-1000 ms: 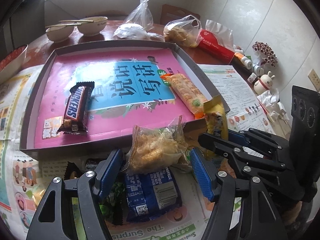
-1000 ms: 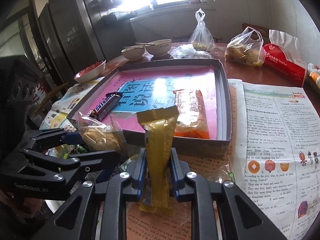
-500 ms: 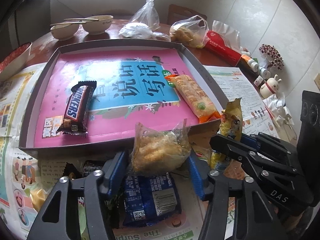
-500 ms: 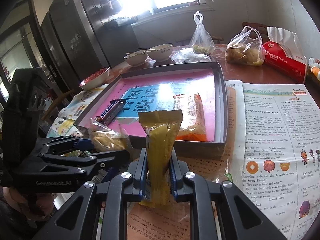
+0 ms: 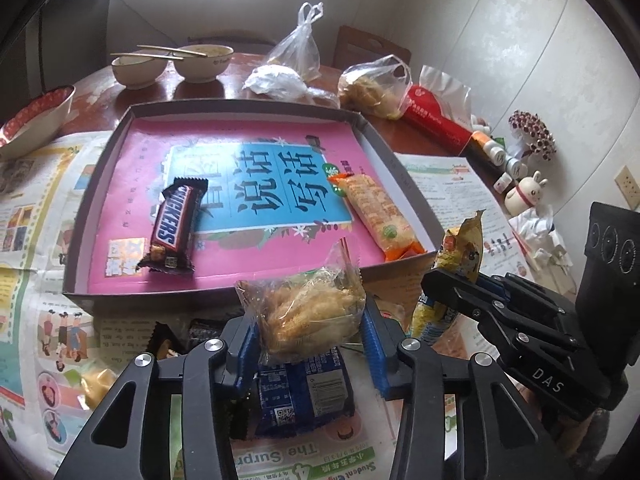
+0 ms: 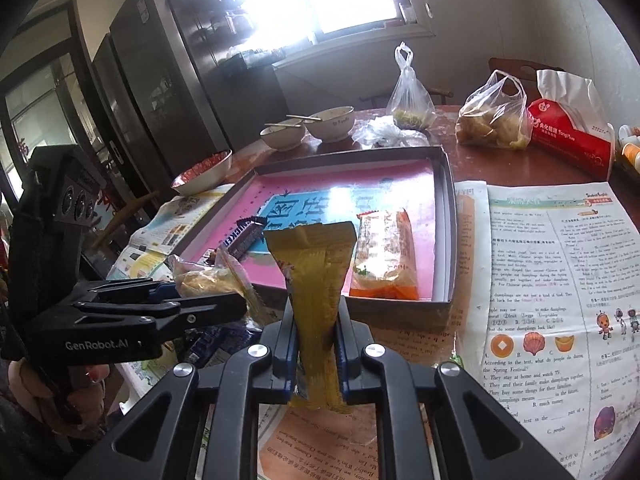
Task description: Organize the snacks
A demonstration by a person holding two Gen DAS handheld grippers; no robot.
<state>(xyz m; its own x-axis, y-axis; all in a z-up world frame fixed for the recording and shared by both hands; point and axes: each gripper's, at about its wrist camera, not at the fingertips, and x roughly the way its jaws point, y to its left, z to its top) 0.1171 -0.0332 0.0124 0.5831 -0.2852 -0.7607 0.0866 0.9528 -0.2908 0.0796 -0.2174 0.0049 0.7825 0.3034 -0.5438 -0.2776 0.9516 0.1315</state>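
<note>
Newspaper sheets cover a dark wooden table (image 5: 100, 92) in a kitchen, and a shallow grey box (image 5: 104, 152) lined with a pink and blue sheet sits beyond both pairs of fingers.

Left gripper (image 5: 310, 332): its blue pads have just been closing and now press both sides of a clear bag of golden puffed snack (image 5: 308, 312), held just short of the box's near wall. Below the fingers lies a blue packet (image 5: 304, 392), with dark wrappers beside it.

Right gripper (image 6: 318, 344): its fingers are clamped tight on a tall yellow packet (image 6: 316, 280) that stands upright between them, also just before the box wall.

Inside the box, beyond the fingers, lie a Snickers bar (image 5: 176, 228) and an orange-ended cracker pack (image 5: 376, 216).

Risks, as a judgement: the clear bag is soft and air-filled, so a harder squeeze could crush its contents, or the slick film could slip out. The two grippers sit close together and may collide when moving over the wall. The yellow packet, gripped low, could flop.

The left view shows the snacks waiting under the fingers. Only the right view shows the person's hand (image 6: 60, 384) on the left gripper's handle.
</note>
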